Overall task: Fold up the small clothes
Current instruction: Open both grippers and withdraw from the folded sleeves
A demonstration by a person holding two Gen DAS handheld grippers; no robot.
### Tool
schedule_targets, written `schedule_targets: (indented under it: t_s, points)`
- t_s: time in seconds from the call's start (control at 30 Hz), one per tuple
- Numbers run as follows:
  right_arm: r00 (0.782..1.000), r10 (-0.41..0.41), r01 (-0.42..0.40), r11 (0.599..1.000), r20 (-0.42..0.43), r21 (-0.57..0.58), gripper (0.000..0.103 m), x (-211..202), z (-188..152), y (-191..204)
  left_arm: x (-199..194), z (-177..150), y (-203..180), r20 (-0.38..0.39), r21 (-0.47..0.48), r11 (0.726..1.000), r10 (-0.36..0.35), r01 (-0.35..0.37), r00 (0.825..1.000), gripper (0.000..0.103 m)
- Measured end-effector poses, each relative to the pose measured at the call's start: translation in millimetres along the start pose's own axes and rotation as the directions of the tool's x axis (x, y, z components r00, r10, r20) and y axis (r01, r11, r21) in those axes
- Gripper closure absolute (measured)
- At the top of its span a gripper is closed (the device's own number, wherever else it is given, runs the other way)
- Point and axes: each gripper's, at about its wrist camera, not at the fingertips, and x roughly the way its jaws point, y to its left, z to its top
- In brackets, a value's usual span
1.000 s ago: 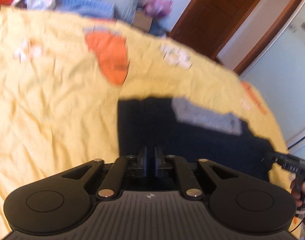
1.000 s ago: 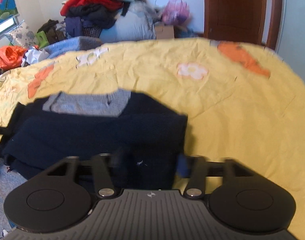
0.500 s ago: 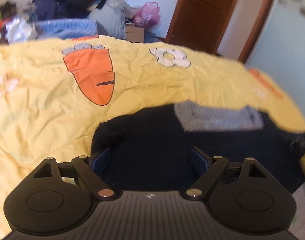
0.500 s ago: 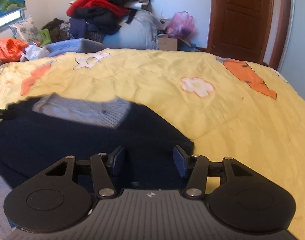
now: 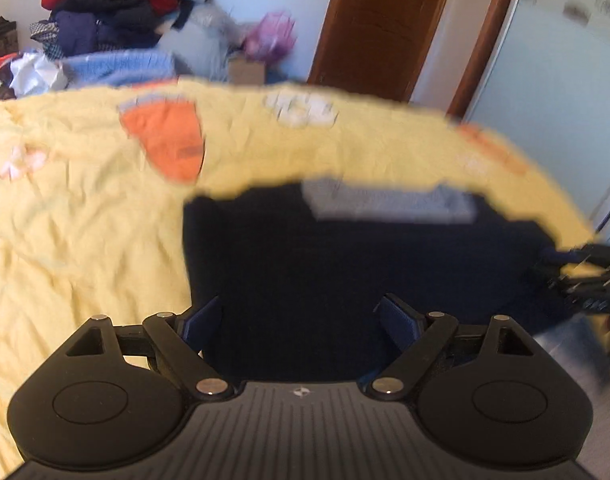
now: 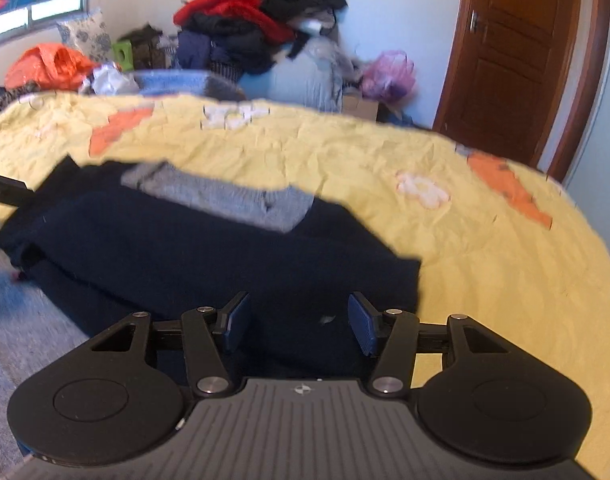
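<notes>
Two hand-held grippers point down at one dark navy knitted garment with a grey ribbed band, which lies spread on a wrinkled yellow bedsheet printed with orange carrots and white flowers. Ahead of the left gripper the navy cloth fills the space between its blue-padded fingers, which stand wide apart and pinch nothing; the garment's left edge runs just past its left finger. Off to its right, at the garment's far corner, the right gripper's black tip shows, blurred. The right gripper hovers over the garment's right part, its jaws about half spread, the pads on either side of flat cloth without pressing it. Beyond both, past the bed's far edge, sits a heap of red, black and blue clothes beside a brown wooden door.
</notes>
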Motion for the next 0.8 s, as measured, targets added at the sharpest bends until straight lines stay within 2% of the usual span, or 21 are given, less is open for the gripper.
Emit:
schedule_targets:
  t_s: [0.1, 0.17, 0.23, 0.3, 0.4, 0.5, 0.57, 0.63, 0.7, 0.8]
  points:
    - [1.0, -0.008, 0.008, 1.0, 0.02, 0.003, 0.045, 4.0, -7.0, 2.0, 2.9, -14.1, -4.0, 0.033, 0.075, 0.995, 0.058, -0.06, 0.998, 0.014]
    - [1.0, -0.015, 0.015, 1.0, 0.001, 0.012, 0.046, -1.0, -5.1, 2.6, -2.7, -13.3, 1.3, -0.009, 0.018, 0.996, 0.089, -0.089, 0.996, 0.011]
    - [1.0, -0.01, 0.01, 1.0, -0.006, 0.018, 0.045, -19.3, -6.6, 5.4, -27.7, -19.9, 10.0, -0.002, -0.052, 0.997, 0.056, -0.056, 0.998, 0.01]
    - [1.0, 0.027, -0.027, 1.0, 0.013, 0.002, 0.045, -49.0, -18.2, 11.9, -57.5, -37.7, 6.8, 0.009, -0.032, 0.998, 0.049, -0.048, 0.999, 0.01]
    - [0.995, 0.094, -0.094, 0.996, 0.019, 0.011, 0.043, -97.1, -52.2, 22.6, -99.8, -80.7, 0.5, -0.032, -0.045, 0.999, 0.008, -0.009, 0.999, 0.006]
    - [0.993, 0.117, -0.117, 0.993, 0.02, -0.02, 0.039, -146.6, -97.5, 40.2, -134.8, -129.5, -12.5, -0.084, -0.04, 0.999, 0.021, -0.025, 0.996, 0.004]
    - [0.992, 0.122, -0.121, 0.992, 0.022, -0.028, 0.03, -178.6, -126.8, 51.0, -157.6, -157.8, -21.5, -0.1, -0.059, 0.998, 0.028, -0.034, 0.995, 0.003]
    - [0.992, 0.125, -0.125, 0.991, 0.011, -0.04, 0.024, -207.0, -154.2, 61.7, -177.4, -185.3, -29.6, -0.103, -0.089, 0.996, 0.021, -0.03, 0.994, 0.0]
    - [0.995, 0.096, -0.095, 0.995, 0.012, -0.042, 0.023, -232.4, -179.0, 70.9, -191.8, -208.5, -36.9, -0.098, -0.103, 0.994, 0.009, -0.019, 0.995, 0.0]
    - [0.993, 0.114, -0.114, 0.993, 0.009, 0.042, 0.023, -262.0, -210.9, 70.1, -213.0, -238.4, -47.7, -0.062, -0.118, 0.993, 0.0, -0.007, 0.998, 0.0]
